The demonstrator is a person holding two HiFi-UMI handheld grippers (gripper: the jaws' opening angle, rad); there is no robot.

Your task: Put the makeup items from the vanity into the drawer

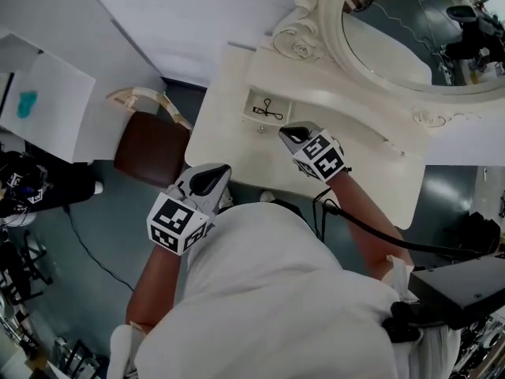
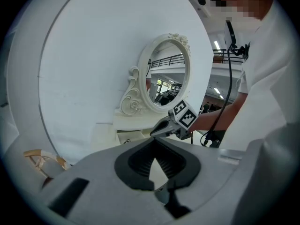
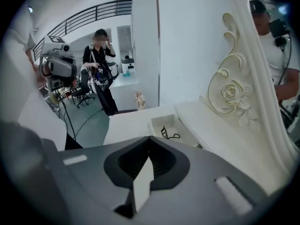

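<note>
A small drawer (image 1: 254, 99) stands open in the white vanity top (image 1: 229, 140); a black wire-like makeup tool (image 1: 268, 110) lies inside it. The right gripper view shows the same drawer (image 3: 158, 124) and the tool (image 3: 168, 133) just ahead. My right gripper (image 1: 286, 133) hovers over the vanity just right of the drawer, jaws shut with nothing between them. My left gripper (image 1: 218, 172) hangs at the vanity's near edge, apart from the drawer, and is also shut and empty. In the left gripper view the right gripper (image 2: 158, 131) appears beyond my own jaw tips (image 2: 154, 143).
An oval mirror (image 1: 410, 38) in a carved frame rises at the back of the vanity. A brown chair seat (image 1: 150, 148) sits left of the vanity, next to a white cabinet (image 1: 47, 101). A cable (image 1: 371, 231) trails from my right arm. A person (image 3: 101, 69) stands far off.
</note>
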